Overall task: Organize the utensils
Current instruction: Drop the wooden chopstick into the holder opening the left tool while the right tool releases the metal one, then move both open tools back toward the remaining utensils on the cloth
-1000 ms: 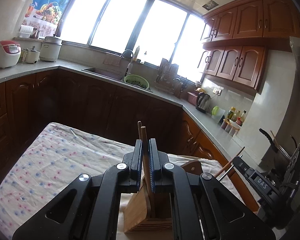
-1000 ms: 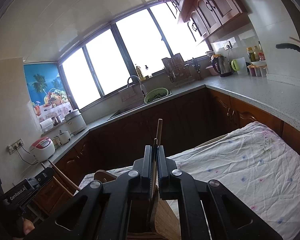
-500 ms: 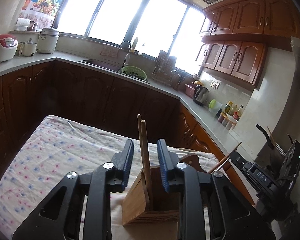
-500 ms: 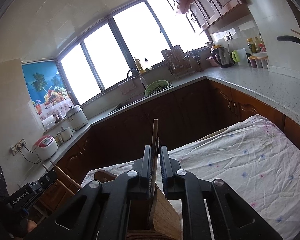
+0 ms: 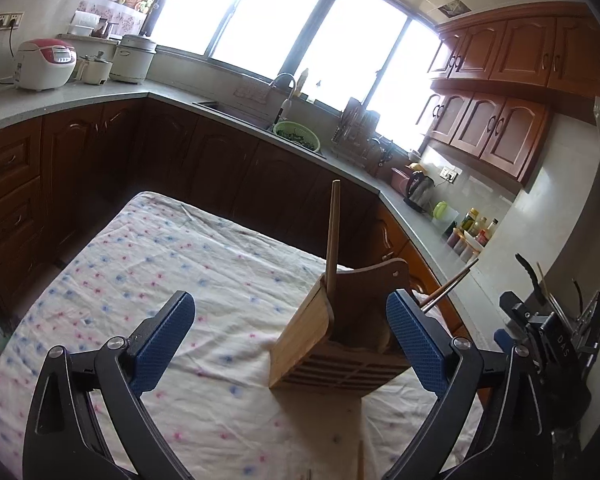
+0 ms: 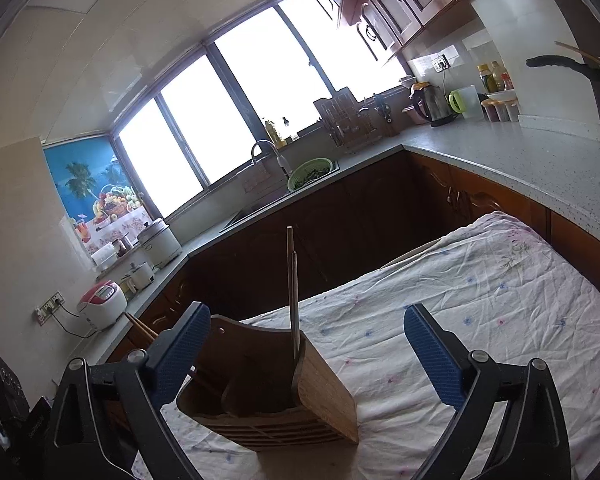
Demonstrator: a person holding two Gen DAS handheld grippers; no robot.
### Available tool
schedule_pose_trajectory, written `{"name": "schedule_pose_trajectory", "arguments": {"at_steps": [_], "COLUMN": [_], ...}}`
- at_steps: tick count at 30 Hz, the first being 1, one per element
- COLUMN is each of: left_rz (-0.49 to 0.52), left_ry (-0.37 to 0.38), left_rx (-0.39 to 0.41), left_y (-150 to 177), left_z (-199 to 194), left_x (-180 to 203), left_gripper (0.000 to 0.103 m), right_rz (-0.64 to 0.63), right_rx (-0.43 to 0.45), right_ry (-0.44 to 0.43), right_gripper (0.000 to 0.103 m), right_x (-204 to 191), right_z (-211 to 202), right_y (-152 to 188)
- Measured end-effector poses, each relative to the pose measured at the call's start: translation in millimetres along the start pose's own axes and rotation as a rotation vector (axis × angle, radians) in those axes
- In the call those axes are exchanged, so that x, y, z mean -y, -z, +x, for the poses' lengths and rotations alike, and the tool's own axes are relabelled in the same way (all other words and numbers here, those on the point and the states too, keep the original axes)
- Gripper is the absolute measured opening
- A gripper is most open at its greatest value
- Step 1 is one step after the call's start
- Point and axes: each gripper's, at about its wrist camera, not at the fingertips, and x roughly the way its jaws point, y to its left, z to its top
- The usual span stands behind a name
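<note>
A wooden utensil holder [image 5: 340, 340] stands on the flowered tablecloth [image 5: 180, 280]; it also shows in the right wrist view [image 6: 276, 392]. Wooden chopsticks [image 5: 333, 236] stand upright in its corner, seen in the right wrist view [image 6: 293, 296] too. More chopsticks [image 5: 452, 284] lean out of its far side. My left gripper [image 5: 296, 340] is open and empty, pulled back from the holder. My right gripper [image 6: 306, 356] is open and empty, its jaws wide on either side of the holder.
A thin wooden stick [image 5: 360, 460] lies on the cloth near the front edge. The other gripper's body [image 5: 556, 332] is at the right. Dark cabinets and a counter [image 6: 520, 156] with kettle [image 6: 432, 104], sink and rice cooker [image 5: 44, 64] surround the table.
Both grippers were shut on chopsticks standing in the holder. Both have opened wide, let go and drawn back; the chopsticks stay standing in the holder.
</note>
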Motion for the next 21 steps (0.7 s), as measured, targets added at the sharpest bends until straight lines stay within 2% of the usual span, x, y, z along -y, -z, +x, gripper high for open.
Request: {"name": "schedule_pose_trajectory", "arguments": {"at_steps": [7, 15, 21], "left_rz": [-0.005, 0.026, 0.034], "left_ry": [-0.005, -0.029, -0.029], "left_rx": [-0.03, 0.007, 0.011], "left_y": [24.2, 41.9, 53.2], "left_z": [-42.3, -94.0, -123.9], "left_x": [-15.9, -22.0, -24.3], "left_gripper": [0.099, 0.099, 0.1], "right_rz": [-0.064, -0.079, -0.101], "right_rx": [-0.051, -0.053, -0.059], "right_ry": [-0.018, -0.032, -0.006], "right_gripper": [0.099, 0.099, 0.099], "right_x": [-10.1, -13.8, -11.1], "right_z": [-41.7, -95.8, -134.5], "right_y": [21.8, 43.9, 62.0]}}
